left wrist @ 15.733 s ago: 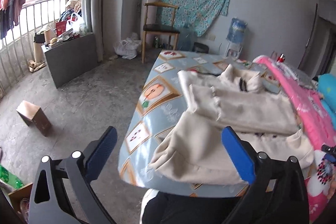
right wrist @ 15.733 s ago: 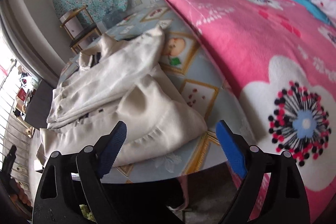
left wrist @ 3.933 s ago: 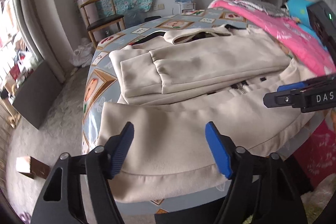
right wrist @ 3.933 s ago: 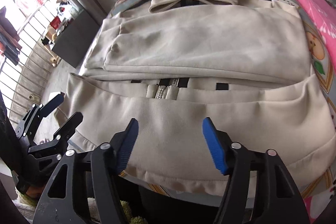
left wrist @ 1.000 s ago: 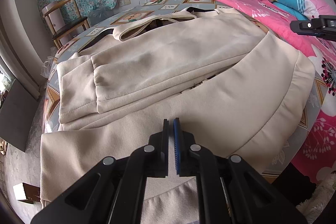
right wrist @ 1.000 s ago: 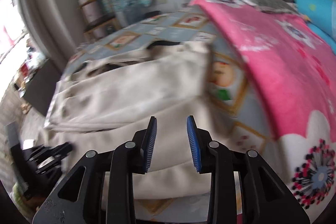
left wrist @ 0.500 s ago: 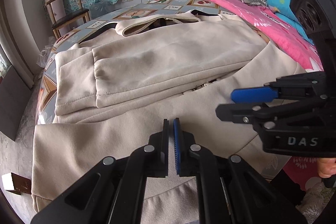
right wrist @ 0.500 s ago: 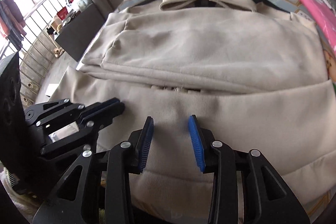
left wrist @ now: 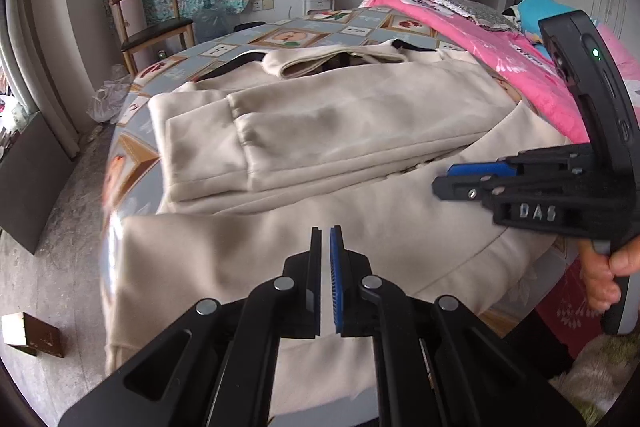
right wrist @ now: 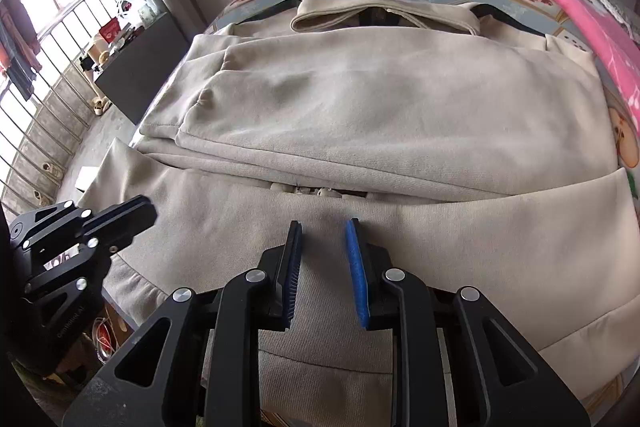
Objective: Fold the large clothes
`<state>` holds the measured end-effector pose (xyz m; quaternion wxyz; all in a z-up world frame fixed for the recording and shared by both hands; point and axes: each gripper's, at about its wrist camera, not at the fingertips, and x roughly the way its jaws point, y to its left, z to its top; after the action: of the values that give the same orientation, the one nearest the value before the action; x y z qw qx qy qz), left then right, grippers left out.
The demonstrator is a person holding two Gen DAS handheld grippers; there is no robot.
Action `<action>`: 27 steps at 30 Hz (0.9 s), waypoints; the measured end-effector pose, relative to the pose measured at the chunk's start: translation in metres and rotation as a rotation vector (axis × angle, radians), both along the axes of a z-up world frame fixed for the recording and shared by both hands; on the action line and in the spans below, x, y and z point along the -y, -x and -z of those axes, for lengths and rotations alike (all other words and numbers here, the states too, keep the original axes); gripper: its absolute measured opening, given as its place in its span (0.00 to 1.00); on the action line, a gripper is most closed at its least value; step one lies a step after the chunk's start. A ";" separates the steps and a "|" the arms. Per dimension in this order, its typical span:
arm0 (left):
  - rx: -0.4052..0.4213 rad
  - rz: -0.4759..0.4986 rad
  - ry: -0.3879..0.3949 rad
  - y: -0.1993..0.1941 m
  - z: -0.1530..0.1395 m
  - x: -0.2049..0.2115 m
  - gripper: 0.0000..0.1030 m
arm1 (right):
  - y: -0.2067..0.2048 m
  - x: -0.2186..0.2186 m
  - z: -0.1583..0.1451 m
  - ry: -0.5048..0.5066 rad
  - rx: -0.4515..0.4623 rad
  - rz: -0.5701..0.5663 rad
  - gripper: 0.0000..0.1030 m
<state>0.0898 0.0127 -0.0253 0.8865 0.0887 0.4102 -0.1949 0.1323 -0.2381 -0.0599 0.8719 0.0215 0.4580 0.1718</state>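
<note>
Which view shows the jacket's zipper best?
Right wrist: the zipper peeks out centrally, just beyond the right hand-held gripper, below the folded sleeves. Left wrist shows only a dark sliver of it near the frame's right, partly behind that gripper.

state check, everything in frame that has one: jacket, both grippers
beige jacket: flat on the bed, sleeves folded across the chest, lower part not yet folded up, hem hanging over the bed edge
left gripper: jaws shut, nothing visible between them, over the jacket's lower part
right gripper: jaws narrowly open and just closing, over the lower part, no fabric pinched
</note>
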 end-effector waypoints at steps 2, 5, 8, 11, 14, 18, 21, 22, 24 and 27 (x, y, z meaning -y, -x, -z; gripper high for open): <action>-0.016 -0.031 -0.030 0.002 0.004 -0.011 0.06 | 0.000 0.000 0.000 -0.003 -0.002 0.002 0.21; -0.032 -0.088 -0.031 0.004 0.010 -0.026 0.06 | 0.000 -0.001 0.000 0.001 -0.003 0.004 0.21; -0.037 -0.124 0.001 0.006 0.008 -0.041 0.06 | 0.000 -0.001 -0.001 0.001 -0.006 0.006 0.21; -0.028 -0.119 0.027 0.011 0.004 -0.051 0.06 | 0.000 -0.001 -0.001 0.002 -0.009 0.009 0.21; -0.048 -0.090 0.043 0.016 0.007 -0.056 0.06 | 0.000 -0.001 -0.001 0.003 -0.007 0.011 0.21; -0.062 -0.082 0.037 0.017 0.016 -0.056 0.06 | 0.000 -0.002 -0.001 0.007 -0.008 0.010 0.21; -0.047 -0.103 0.036 0.009 0.018 -0.056 0.06 | 0.000 -0.003 0.000 0.013 -0.008 0.013 0.21; -0.039 -0.111 0.028 0.006 0.018 -0.056 0.06 | 0.001 -0.003 0.000 0.015 -0.008 0.014 0.21; -0.024 -0.133 0.013 -0.004 0.020 -0.058 0.06 | 0.001 -0.004 0.000 0.018 -0.008 0.015 0.21; -0.008 -0.163 0.002 -0.016 0.020 -0.062 0.06 | 0.001 -0.004 0.000 0.021 -0.008 0.016 0.21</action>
<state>0.1056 0.0745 -0.0454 0.8978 0.0535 0.4195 -0.1230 0.1318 -0.2338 -0.0596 0.8718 0.0169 0.4628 0.1598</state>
